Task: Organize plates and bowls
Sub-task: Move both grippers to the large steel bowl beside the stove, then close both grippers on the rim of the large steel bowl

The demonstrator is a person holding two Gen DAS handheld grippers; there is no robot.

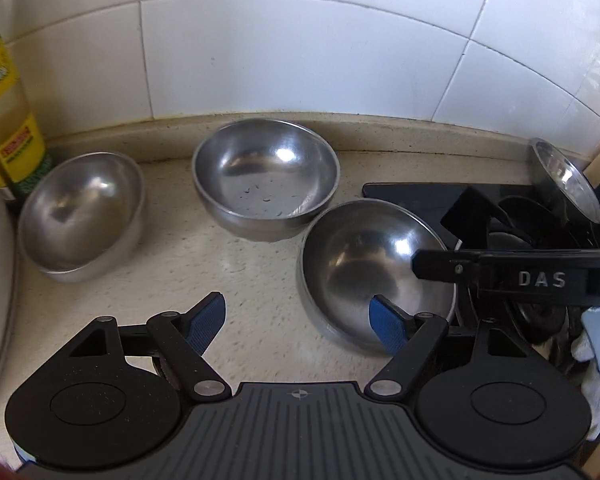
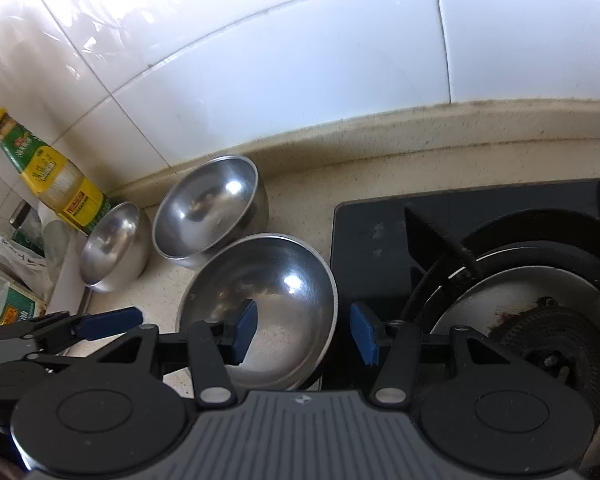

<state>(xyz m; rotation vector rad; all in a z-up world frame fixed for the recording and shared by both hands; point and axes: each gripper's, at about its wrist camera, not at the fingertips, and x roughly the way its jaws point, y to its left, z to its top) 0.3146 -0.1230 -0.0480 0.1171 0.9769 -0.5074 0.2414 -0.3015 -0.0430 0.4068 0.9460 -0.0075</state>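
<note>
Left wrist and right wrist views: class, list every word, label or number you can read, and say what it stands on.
"DAS": white letters on the right gripper's black finger, left wrist view.
Bottle labels, green, yellow and red: print too blurred to read.
Packaging at the right wrist view's left edge: unreadable.

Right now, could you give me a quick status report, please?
Left gripper open, empty. Right gripper open, straddling nearest bowl's rim. Two more bowls behind. Stove crowds its right side.

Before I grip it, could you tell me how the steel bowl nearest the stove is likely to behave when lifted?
The nearest bowl looks like thin polished steel, so probably rigid and light. Its glossy rounded wall may slip between the pads, so a rim grip seems safer. It seems to lean on the stove edge, so a nudge might rock it.
</note>
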